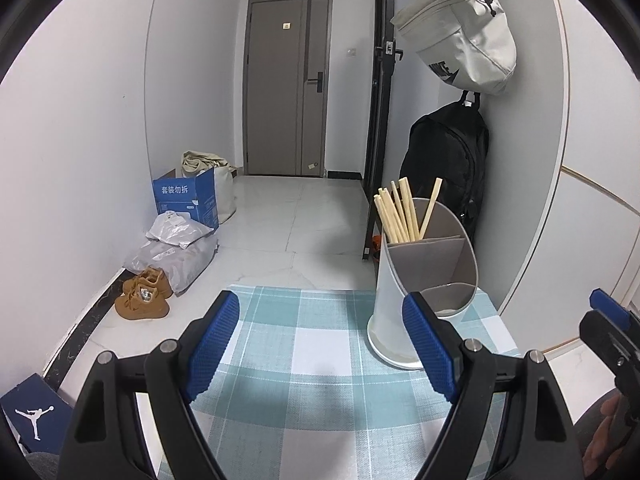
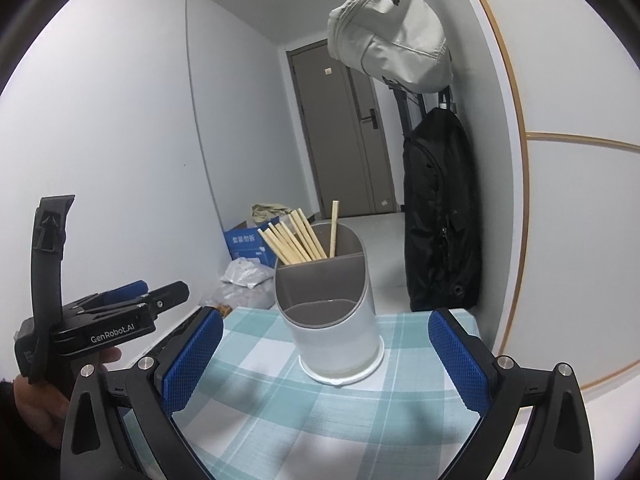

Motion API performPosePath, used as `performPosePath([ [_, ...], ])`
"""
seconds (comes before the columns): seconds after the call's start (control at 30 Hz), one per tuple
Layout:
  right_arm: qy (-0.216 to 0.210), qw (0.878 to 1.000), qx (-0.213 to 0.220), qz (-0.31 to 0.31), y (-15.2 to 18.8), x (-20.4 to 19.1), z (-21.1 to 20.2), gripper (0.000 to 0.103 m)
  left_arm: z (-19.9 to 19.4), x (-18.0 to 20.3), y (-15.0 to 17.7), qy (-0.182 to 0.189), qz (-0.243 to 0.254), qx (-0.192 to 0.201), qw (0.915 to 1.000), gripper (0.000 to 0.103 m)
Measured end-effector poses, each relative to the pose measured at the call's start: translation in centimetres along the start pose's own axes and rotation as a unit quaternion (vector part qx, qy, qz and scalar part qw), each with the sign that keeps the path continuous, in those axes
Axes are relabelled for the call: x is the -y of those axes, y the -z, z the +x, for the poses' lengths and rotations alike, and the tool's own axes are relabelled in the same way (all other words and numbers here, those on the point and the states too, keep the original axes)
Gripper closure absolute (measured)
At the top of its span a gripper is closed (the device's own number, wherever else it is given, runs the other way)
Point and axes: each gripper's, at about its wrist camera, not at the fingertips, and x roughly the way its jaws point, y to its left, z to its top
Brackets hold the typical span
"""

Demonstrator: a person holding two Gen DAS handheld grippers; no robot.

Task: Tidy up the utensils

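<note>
A white utensil holder [image 1: 390, 312] [image 2: 334, 336] with grey inner compartments stands upright on a teal-and-white checked tablecloth [image 1: 304, 360] [image 2: 280, 400]. Several wooden chopsticks [image 1: 396, 212] [image 2: 294, 240] lean in its rear compartment; the other compartments look empty. My left gripper [image 1: 326, 346] is open above the cloth, to the left of the holder, with nothing between its blue pads. My right gripper [image 2: 326, 360] is open too, its pads either side of the holder in the picture but nearer than it and not touching it. In the right wrist view the left gripper [image 2: 132, 300] shows at the left, held by a hand.
A black backpack [image 1: 444, 168] [image 2: 438, 220] and a pale waist bag [image 1: 460, 36] [image 2: 390, 36] hang on the right wall beside the table. On the floor to the left lie brown shoes [image 1: 144, 294], plastic parcels [image 1: 176, 248] and a blue box [image 1: 186, 198]. A grey door [image 1: 286, 88] closes the hallway.
</note>
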Motion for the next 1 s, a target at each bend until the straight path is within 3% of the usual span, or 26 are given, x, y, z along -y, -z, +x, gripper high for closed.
performPosePath([
  [1.0,0.002,1.0,-0.009,-0.011,0.34,-0.45,0.37,0.0,0.02,0.03,-0.01,-0.002,0.006,-0.001,1.0,0.023],
])
